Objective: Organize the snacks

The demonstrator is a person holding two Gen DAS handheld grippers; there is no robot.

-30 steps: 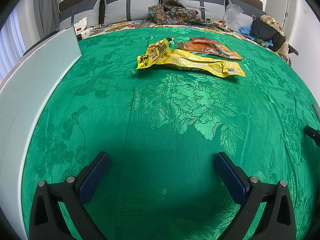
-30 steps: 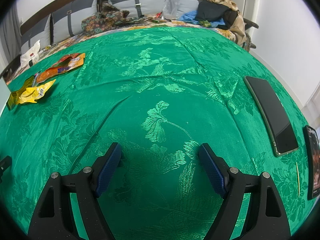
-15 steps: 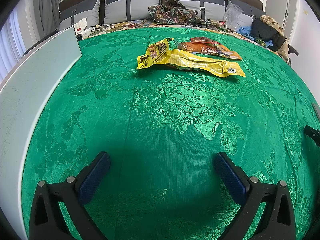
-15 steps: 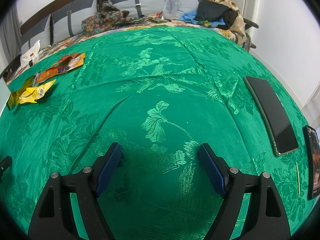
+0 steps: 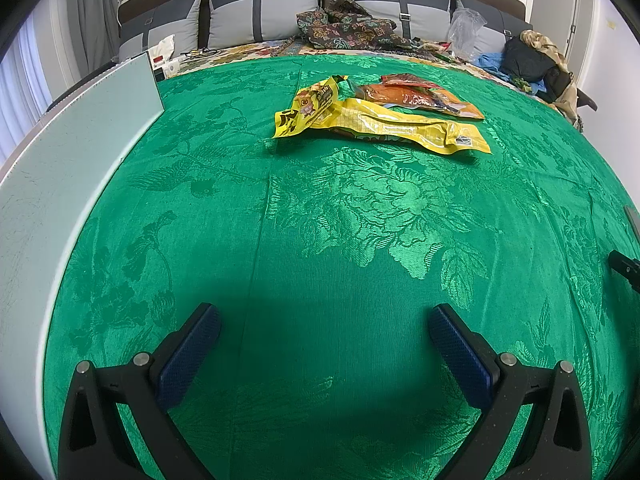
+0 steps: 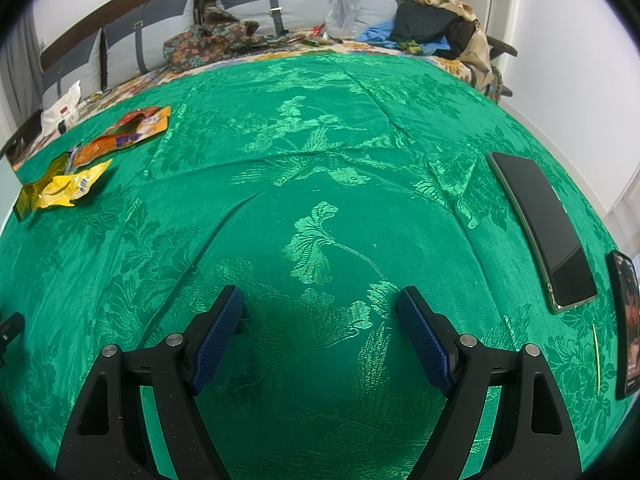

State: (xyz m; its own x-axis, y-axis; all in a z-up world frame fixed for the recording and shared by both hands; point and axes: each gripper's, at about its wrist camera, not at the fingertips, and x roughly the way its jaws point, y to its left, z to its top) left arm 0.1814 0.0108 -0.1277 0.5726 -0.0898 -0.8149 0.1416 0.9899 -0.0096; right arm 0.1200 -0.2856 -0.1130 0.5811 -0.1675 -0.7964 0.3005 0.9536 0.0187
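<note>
Snack packets lie together far across the green cloth (image 5: 320, 240): a yellow packet (image 5: 384, 124) in front, touching an orange packet (image 5: 420, 98) behind it, both well apart from either gripper. Left gripper (image 5: 324, 316) and right gripper (image 6: 320, 300) hover over bare cloth with fingers spread wide and nothing between them, unchanged from the earlier frames. Two dark phones (image 6: 544, 228) rest near the cloth's right edge; nothing has shifted.

Bare green cloth (image 5: 320, 240) reaches the snack packets (image 5: 380, 120) (white board (image 5: 60, 184) walls left).
</note>
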